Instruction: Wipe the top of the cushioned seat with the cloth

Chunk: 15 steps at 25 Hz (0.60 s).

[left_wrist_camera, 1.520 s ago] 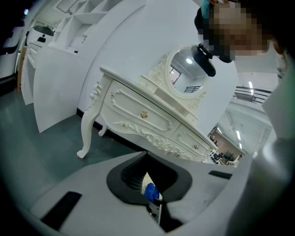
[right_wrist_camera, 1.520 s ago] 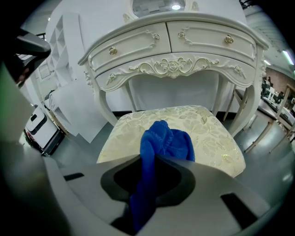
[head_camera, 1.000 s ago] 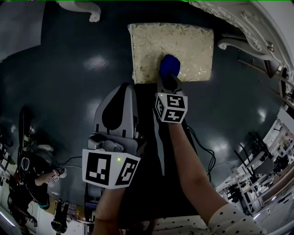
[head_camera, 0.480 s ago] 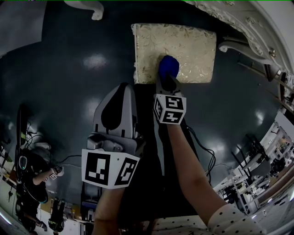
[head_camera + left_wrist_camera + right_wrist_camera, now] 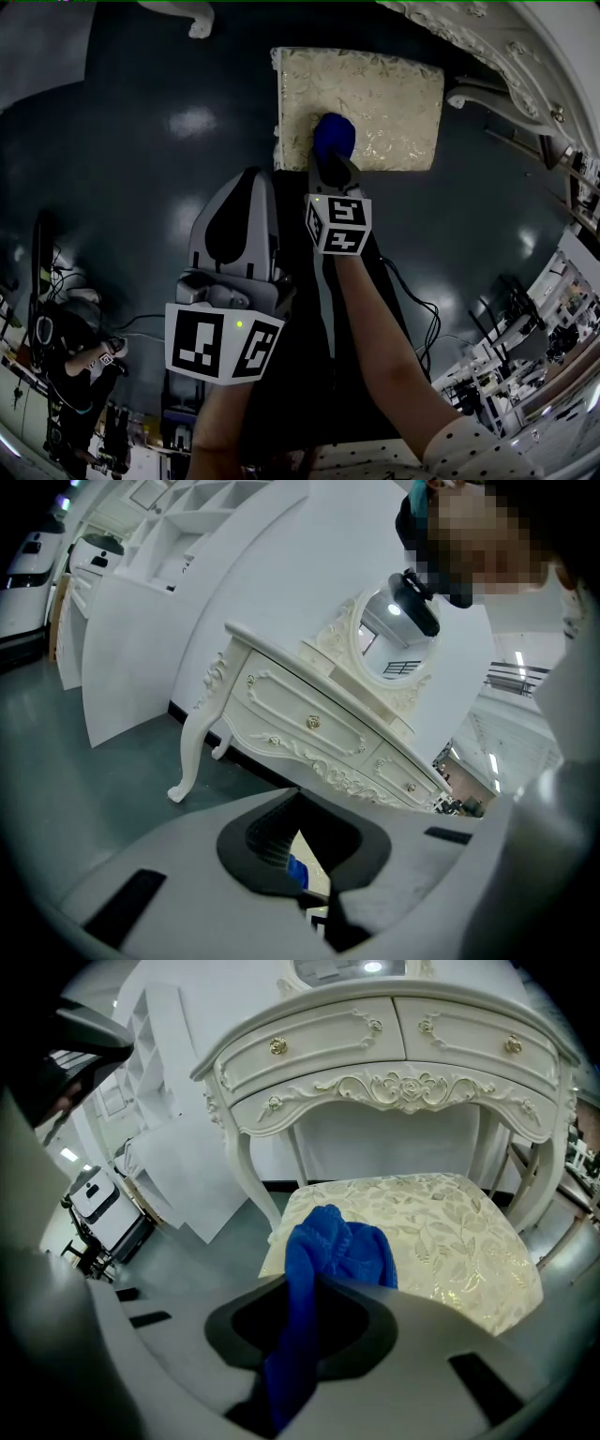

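1. Your right claw [image 5: 328,165] is clamping the blue cloth [image 5: 334,137], which is lying bunched on the cushioned seat [image 5: 398,89] near its front edge, left of middle.
2. Your left claw [image 5: 250,178] is hanging closed and empty, short of the seat.
3. Pressing hard is risking the wad dragging free, or the claw tips scraping the fabric.
4. The dressing table [image 5: 394,1044] is standing just beyond the seat, and its legs are likely crowding far strokes.
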Each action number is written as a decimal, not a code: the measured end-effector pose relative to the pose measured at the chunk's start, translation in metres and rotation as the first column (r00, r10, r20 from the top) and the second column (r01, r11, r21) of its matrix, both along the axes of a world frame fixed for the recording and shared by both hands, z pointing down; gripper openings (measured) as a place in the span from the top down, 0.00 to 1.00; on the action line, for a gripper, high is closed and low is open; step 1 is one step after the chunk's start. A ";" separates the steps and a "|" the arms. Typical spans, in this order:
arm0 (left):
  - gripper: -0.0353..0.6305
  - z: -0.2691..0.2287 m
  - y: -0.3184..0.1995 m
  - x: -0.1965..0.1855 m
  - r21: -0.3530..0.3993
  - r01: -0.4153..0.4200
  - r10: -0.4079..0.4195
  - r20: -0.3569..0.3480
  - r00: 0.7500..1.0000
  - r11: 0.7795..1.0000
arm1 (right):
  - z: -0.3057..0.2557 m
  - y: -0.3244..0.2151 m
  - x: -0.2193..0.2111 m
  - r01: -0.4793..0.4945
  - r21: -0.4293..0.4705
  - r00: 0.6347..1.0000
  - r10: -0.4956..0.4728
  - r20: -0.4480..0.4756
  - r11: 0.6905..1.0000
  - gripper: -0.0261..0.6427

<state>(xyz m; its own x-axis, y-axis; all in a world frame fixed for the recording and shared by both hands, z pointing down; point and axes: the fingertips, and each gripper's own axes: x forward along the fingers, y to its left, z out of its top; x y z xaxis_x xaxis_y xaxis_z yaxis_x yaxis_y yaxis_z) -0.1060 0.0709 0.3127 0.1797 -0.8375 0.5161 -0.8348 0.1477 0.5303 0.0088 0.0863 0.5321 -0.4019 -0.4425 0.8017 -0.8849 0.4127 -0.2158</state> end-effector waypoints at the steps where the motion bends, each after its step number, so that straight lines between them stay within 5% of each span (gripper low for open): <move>1: 0.95 0.000 0.000 -0.001 0.000 0.002 -0.002 0.001 1.000 1.000 | 0.000 0.001 -0.003 0.007 -0.001 1.000 -0.007 0.004 1.000 0.85; 15: 0.95 -0.005 0.006 -0.012 0.001 0.041 -0.041 0.008 0.999 0.999 | -0.002 0.014 -0.040 0.088 -0.011 0.995 -0.087 0.043 0.996 0.85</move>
